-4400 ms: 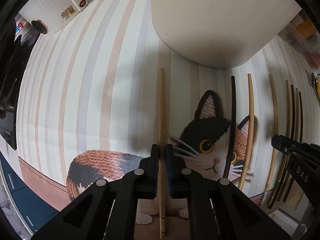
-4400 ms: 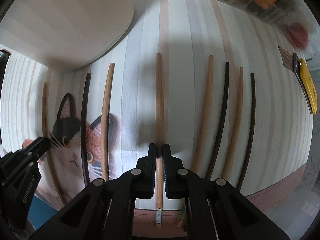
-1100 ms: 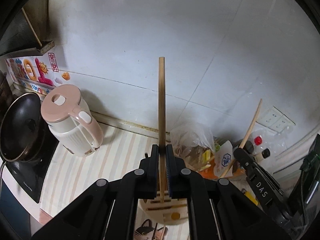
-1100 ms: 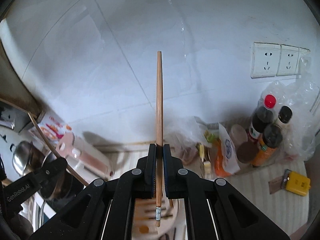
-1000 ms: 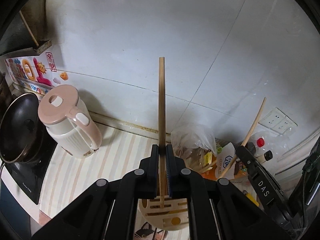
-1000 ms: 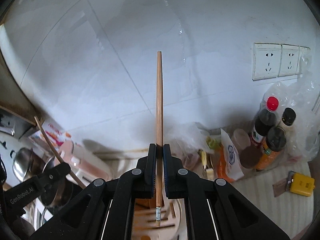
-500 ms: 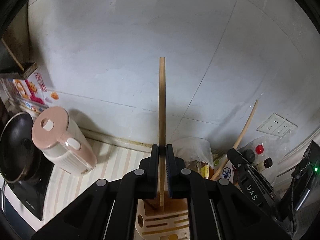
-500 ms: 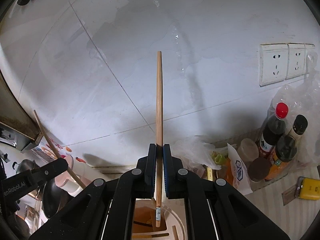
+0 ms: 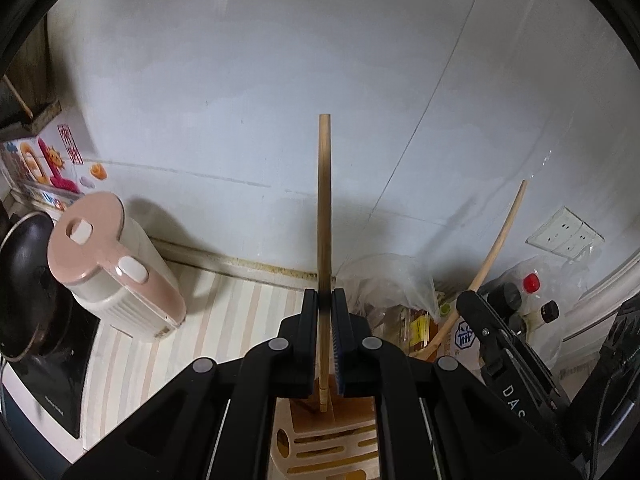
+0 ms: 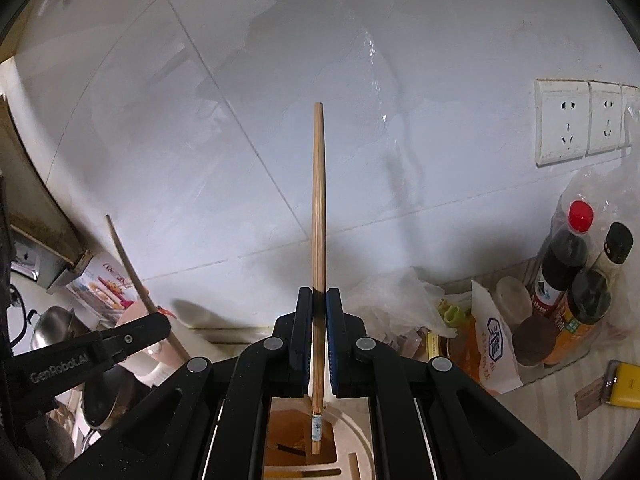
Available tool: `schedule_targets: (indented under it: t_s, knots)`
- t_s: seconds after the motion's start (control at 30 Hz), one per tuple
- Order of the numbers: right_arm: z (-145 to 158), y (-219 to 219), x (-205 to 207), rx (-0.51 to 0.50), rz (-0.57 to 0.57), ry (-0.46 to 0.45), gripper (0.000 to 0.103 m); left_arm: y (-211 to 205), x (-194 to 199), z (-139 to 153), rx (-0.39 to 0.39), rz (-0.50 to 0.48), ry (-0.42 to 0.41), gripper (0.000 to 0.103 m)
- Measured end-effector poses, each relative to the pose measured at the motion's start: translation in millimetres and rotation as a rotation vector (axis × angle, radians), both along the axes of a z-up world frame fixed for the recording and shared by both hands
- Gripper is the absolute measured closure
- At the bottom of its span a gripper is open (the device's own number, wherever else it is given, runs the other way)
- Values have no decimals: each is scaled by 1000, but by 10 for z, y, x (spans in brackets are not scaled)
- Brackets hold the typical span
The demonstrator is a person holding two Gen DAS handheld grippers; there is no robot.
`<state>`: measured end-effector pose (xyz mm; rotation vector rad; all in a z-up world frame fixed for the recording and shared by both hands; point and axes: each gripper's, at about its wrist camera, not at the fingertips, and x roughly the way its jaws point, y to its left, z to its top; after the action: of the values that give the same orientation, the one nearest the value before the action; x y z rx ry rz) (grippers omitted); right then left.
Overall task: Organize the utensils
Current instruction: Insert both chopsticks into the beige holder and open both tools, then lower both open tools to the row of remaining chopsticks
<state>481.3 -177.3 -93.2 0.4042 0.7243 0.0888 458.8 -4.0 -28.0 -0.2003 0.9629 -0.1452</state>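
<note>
The left tongs (image 9: 325,304) are pressed together on a pale wooden chopstick (image 9: 324,216), pinching it near its lower third so that it stands upright against the white tiled wall (image 9: 280,80). Its lower end hangs just above or just inside the open top of a cream slotted holder (image 9: 320,444); which of the two cannot be told. The right tongs (image 10: 319,302) are likewise closed on a second chopstick (image 10: 318,208), also upright, with a small printed band near its lower tip, which sits over a brown compartment of the same holder (image 10: 352,436).

Each pair of tongs shows in the other's view: the letters "DAS" can be read on the right one's black body, and "GenRobot.AI" on the left one's.

On the striped counter (image 9: 224,320) stands a pink-and-cream kettle (image 9: 108,268) beside a black pan (image 9: 24,280). To the right are dark sauce bottles (image 10: 568,256), one with a red cap, a white packet with a blue emblem (image 10: 494,344), crumpled plastic bags (image 10: 396,300), and a yellow object (image 10: 624,384). Wall sockets (image 10: 576,120) sit above the bottles.
</note>
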Motion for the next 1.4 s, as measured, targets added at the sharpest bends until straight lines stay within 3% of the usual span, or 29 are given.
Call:
schedule_targets:
  t_s: [0.17,0.23,0.3,0.37,0.43,0.5,0.57,0.6,0.67,0.73,0.8,1.07,1.17,1.23,1.33,1.4]
  knots:
    - [-86,77,-51,-18,66,49,96,0,-143,-55,2,-24,55,97]
    - [-73,59,-92,-8,94,68,90,33,-235,-30,-2,-25,58,92]
    - [-28,19,-156,-7,100,78,77,83,-363,30,34,3,50,77]
    - [39,-46,-246,-2,101,81,69,149,-481,92,43,30,25,40]
    - [95,-125,-370,-12,86,88,63,231,-622,141,39,60,-1,29]
    - [131,-201,-483,-23,64,101,57,299,-779,168,45,77,-19,25]
    - [140,-291,-614,-17,43,117,47,333,-904,150,65,89,-30,3]
    - [132,-340,-689,-18,27,132,41,349,-996,133,77,96,-46,0]
    - [85,-446,-828,-9,-5,160,35,365,-1130,74,92,103,-65,0]
    - [18,-527,-963,6,-27,174,21,372,-1229,-29,118,111,-59,0]
    - [-89,-602,-1100,11,-52,192,17,360,-1315,-183,140,108,-44,0]
    - [-767,-762,-1401,-51,-81,377,17,139,-1516,-1083,232,63,139,0]
    - [-1084,-773,-1485,-61,-71,466,27,-13,-1609,-1453,239,20,206,0]
    - [-1310,-777,-1543,-68,-54,527,42,-111,-1654,-1674,248,-5,247,0]
    - [-1630,-779,-1623,-85,-33,606,51,-268,-1699,-2010,251,-48,323,1]
    - [-1797,-773,-1663,-81,-21,646,59,-381,-1735,-2231,252,-89,376,9]
